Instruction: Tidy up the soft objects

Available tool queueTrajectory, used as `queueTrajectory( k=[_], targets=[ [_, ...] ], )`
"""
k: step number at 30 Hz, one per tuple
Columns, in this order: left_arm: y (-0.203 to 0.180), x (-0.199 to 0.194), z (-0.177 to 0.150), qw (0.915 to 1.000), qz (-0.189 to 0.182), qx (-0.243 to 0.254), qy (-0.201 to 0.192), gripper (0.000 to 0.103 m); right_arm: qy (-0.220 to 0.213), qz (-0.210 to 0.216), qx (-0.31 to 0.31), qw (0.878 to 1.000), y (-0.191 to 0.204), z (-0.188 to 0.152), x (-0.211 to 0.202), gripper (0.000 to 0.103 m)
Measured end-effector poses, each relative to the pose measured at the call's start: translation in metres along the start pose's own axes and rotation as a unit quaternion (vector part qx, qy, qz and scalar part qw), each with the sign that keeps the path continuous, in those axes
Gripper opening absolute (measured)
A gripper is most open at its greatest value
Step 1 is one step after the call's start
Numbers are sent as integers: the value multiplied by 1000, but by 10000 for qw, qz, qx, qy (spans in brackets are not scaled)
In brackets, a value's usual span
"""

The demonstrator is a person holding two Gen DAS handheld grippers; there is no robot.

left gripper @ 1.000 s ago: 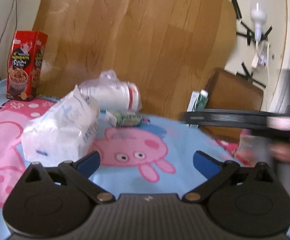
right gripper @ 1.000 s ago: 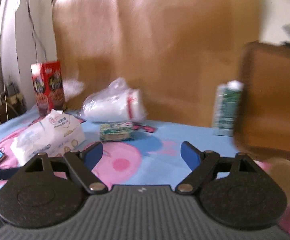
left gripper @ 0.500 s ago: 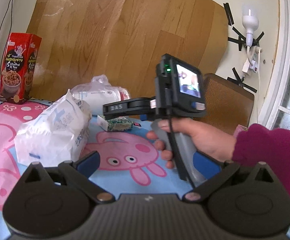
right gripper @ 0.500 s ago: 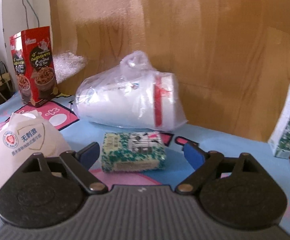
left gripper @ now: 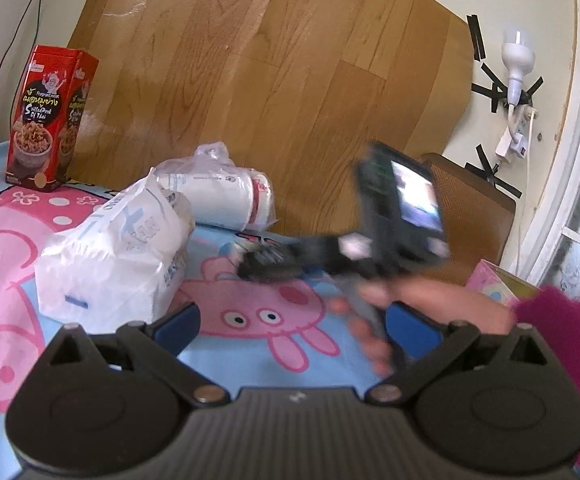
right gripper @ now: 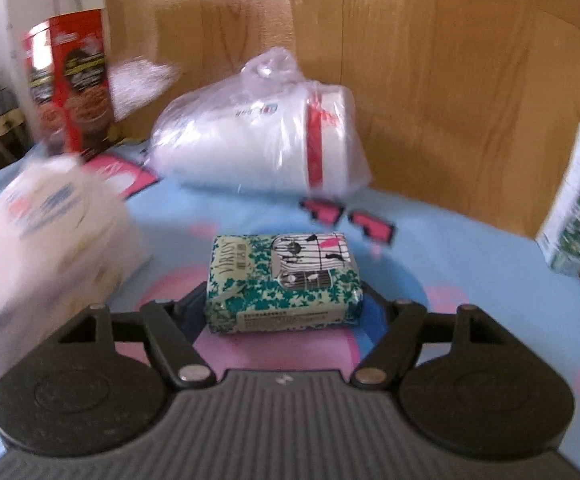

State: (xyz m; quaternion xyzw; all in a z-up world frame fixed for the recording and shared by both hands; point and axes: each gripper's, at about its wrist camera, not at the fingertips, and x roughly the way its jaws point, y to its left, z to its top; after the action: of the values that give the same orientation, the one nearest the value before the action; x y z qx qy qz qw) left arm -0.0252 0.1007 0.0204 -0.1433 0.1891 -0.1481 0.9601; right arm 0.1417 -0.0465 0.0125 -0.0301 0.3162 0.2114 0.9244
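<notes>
clear bag (right gripper: 261, 136) holding white rolls (right gripper: 249, 148)

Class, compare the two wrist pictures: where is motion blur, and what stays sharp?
Left wrist view: the right gripper and the hand holding it smear, while the white tissue pack stays crisp. Right wrist view: that pack and the red box blur; the green tissue packet is sharp.
</notes>
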Motion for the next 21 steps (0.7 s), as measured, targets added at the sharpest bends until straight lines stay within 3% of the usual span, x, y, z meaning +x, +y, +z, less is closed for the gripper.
queueTrajectory(
  k=[6, 12, 14, 16, 19, 21],
  targets=[
    [-1, 1, 0, 9999, -73, 51, 52, 103, 11, 169, -247, 9996, -5, -61, -76, 77],
    [-7, 7, -1, 9985, -393, 239, 298, 103, -66, 749, -786, 9941, -12, -133, -164, 78],
    [-13, 9, -1, 9971, -540, 308, 445, 103, -156, 630, -1016, 9927, -17, -153, -186, 83],
    [-25, 10, -4, 9951, -658, 414, 615, 102, -306, 313, -1071, 9933, -24, -173, -209, 95],
    [-45, 10, -13, 9886, -1133, 244, 960, 101, -520, -409, -920, 9936, -35, -197, -235, 95],
    [-60, 13, -20, 9805, -1517, 125, 1239, 98, -595, -552, -649, 9946, -40, -207, -245, 95]
  ],
)
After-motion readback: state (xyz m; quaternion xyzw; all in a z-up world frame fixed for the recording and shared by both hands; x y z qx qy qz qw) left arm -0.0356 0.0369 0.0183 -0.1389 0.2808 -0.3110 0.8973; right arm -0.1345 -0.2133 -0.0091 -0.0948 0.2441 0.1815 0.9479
